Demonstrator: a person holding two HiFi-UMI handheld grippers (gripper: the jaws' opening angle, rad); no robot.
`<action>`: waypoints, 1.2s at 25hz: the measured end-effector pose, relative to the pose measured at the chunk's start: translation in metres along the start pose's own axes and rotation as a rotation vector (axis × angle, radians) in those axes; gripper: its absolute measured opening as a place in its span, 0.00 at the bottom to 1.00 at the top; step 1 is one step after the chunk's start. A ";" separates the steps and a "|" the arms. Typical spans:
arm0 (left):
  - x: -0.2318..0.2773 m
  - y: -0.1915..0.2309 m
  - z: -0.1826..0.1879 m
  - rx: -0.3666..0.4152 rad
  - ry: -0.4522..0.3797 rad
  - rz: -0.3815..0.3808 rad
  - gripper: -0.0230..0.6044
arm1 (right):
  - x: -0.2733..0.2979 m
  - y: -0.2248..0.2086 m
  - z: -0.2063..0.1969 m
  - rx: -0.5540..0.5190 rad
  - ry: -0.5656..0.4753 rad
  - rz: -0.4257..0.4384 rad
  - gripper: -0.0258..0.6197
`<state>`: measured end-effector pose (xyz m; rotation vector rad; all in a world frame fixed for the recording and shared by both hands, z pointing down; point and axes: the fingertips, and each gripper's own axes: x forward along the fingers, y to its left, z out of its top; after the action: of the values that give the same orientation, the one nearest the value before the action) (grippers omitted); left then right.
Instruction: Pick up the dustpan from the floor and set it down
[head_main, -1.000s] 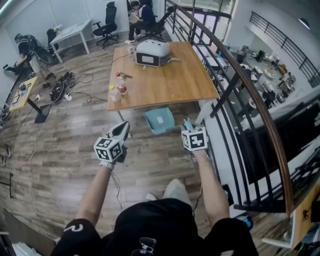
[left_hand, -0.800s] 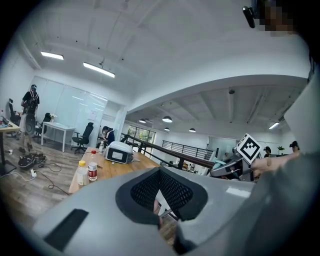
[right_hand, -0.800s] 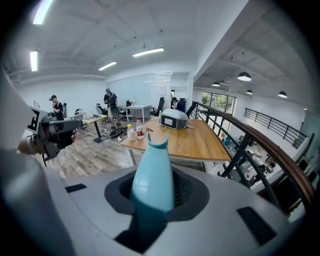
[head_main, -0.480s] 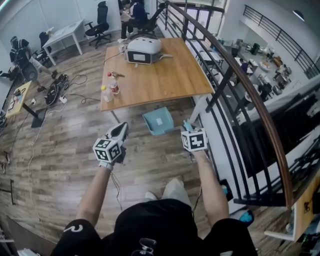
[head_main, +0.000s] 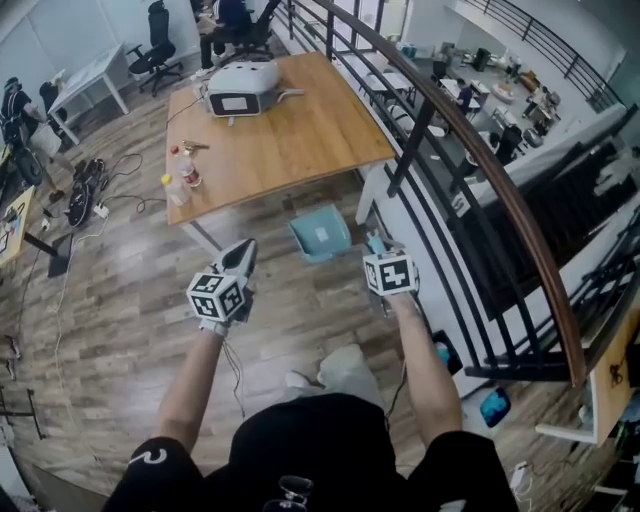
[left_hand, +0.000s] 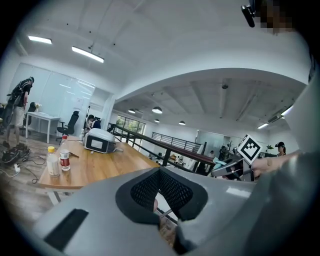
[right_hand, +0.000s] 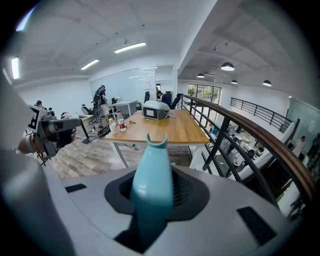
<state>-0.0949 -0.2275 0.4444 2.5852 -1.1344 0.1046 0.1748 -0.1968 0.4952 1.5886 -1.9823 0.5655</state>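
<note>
A teal dustpan (head_main: 320, 235) shows on the wood floor by the table's near leg, ahead of and between my two grippers. My right gripper (head_main: 376, 246) is shut on a teal handle (right_hand: 152, 170) that sticks forward through the jaws and ends in a forked tip. What the handle joins to is hidden under the gripper body. The same gripper (left_hand: 227, 167) shows in the left gripper view with teal at its tip. The left gripper (head_main: 240, 258) is held level to the left of the dustpan. Its fingers come together to a point with nothing between them.
A wooden table (head_main: 290, 140) stands ahead with a white appliance (head_main: 240, 90) and two bottles (head_main: 185, 170) on it. A black railing with a wooden rail (head_main: 480, 170) runs close along the right. Cables (head_main: 90, 190) lie on the floor at the left. People and chairs are far back.
Both grippers have moved forward together and slightly down. The table has slid up and left in the head view. The right grip on the teal handle is unchanged.
</note>
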 end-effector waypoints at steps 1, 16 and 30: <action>0.007 -0.003 -0.002 0.001 0.006 -0.006 0.03 | 0.001 -0.006 -0.004 0.003 0.007 -0.005 0.17; 0.125 -0.030 -0.068 0.054 0.121 -0.046 0.03 | 0.062 -0.107 -0.086 0.087 0.113 -0.077 0.17; 0.223 -0.032 -0.159 0.077 0.235 -0.014 0.03 | 0.165 -0.168 -0.175 0.070 0.217 -0.054 0.17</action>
<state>0.0897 -0.3144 0.6290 2.5629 -1.0452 0.4445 0.3371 -0.2495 0.7340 1.5455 -1.7717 0.7594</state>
